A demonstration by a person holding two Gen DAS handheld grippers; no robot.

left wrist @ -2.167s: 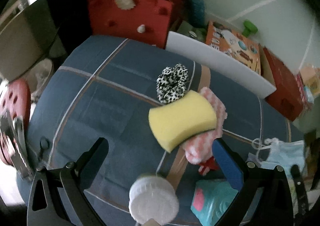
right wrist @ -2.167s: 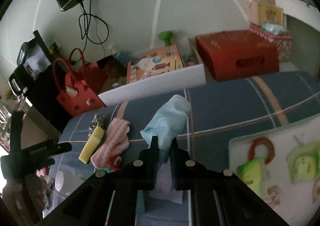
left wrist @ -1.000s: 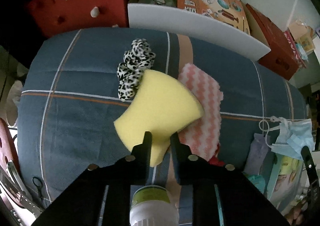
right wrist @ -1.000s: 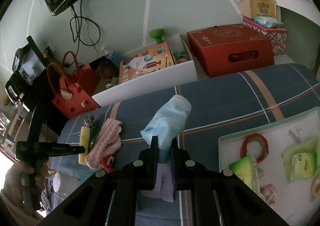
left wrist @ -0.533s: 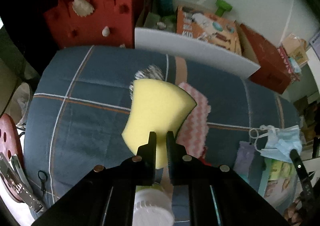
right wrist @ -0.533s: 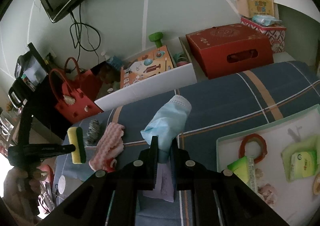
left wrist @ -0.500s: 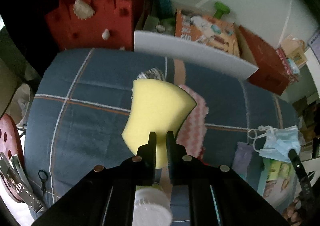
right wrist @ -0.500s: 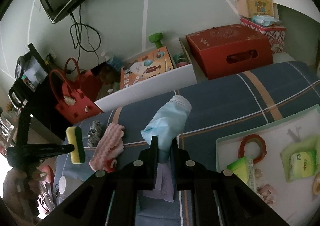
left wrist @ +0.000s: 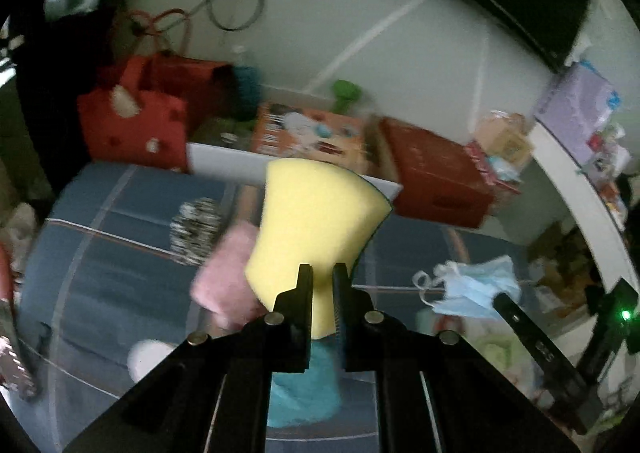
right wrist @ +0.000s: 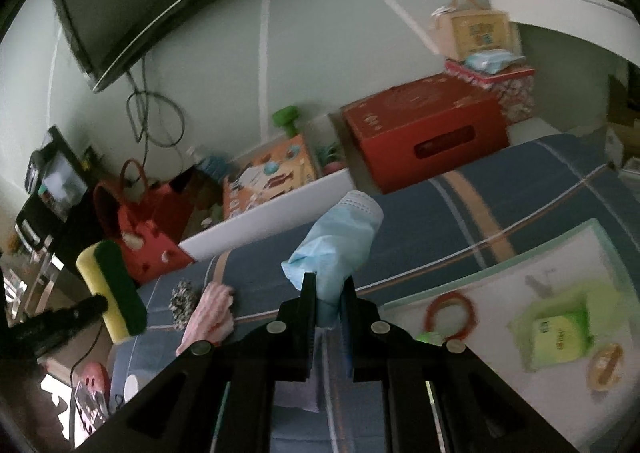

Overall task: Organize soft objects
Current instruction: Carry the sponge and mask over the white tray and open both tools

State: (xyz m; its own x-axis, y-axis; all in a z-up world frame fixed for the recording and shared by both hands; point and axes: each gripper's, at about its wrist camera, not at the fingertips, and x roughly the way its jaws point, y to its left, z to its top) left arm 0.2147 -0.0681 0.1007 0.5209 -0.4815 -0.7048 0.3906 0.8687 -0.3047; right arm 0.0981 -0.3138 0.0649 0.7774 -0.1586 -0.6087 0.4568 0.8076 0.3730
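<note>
A blue plaid bed (right wrist: 460,213) is filling the lower half of both views, with a red box (right wrist: 424,133) sitting at its far edge in the upper right of the right wrist view. A pale tray (right wrist: 560,293) of small items is lying at the lower right of that view. The left hand-held gripper (left wrist: 322,285) is clamping a yellow sponge (left wrist: 316,221) in the centre of its own view, the sponge sticking up clear of the bed; from the right wrist view the same sponge is showing its green scouring side at the left edge. The right hand-held gripper (right wrist: 328,293) is pinching a blue face mask (right wrist: 336,249) at centre frame, held above the bed. A pink cloth (right wrist: 212,313) and a leopard-print scrunchie (right wrist: 182,299) are lying on the bed at lower left, just beside each other.
</note>
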